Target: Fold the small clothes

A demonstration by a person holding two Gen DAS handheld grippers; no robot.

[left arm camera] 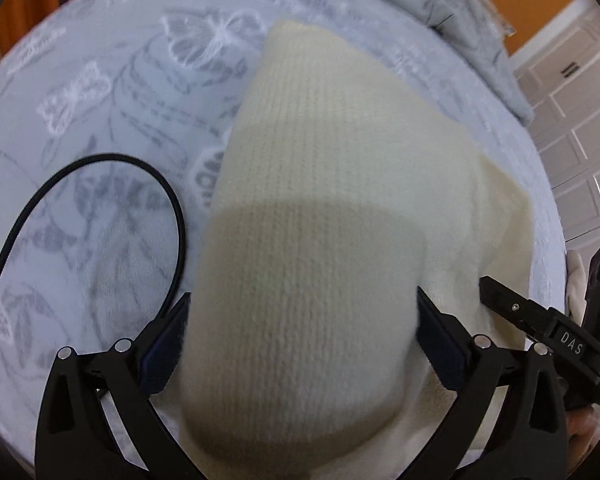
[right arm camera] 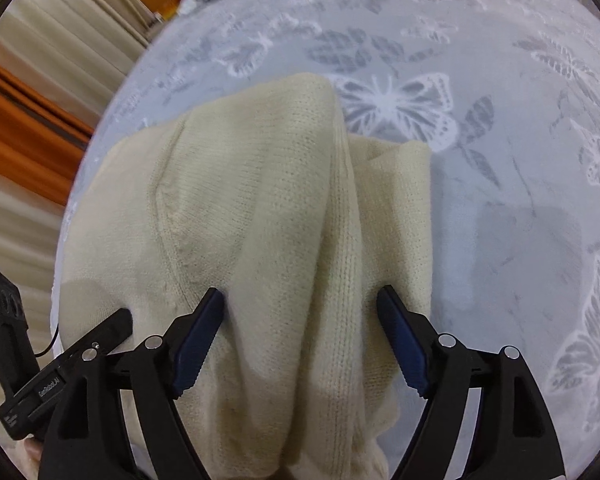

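Observation:
A cream knit garment (left arm camera: 340, 160) lies bunched on the bed cover, and a thick fold of it bulges up between the fingers of my left gripper (left arm camera: 302, 294). That gripper's jaws stand wide, the blue pads flanking the fold without squeezing it. In the right wrist view the same garment (right arm camera: 240, 200) shows a long ribbed fold running between the fingers of my right gripper (right arm camera: 300, 290), which is open around it. One of the right gripper's fingers (left arm camera: 500, 296) rests at the garment's right edge. One of the left gripper's fingers (right arm camera: 108, 328) shows at lower left.
The grey bed cover (left arm camera: 100, 100) has a white butterfly print. A black cable (left arm camera: 112, 158) loops over it, left of the garment. Grey bedding (left arm camera: 460, 20) lies at the far side. White cabinet doors (left arm camera: 572, 100) stand beyond the bed, and curtains (right arm camera: 28, 80) hang on the other side.

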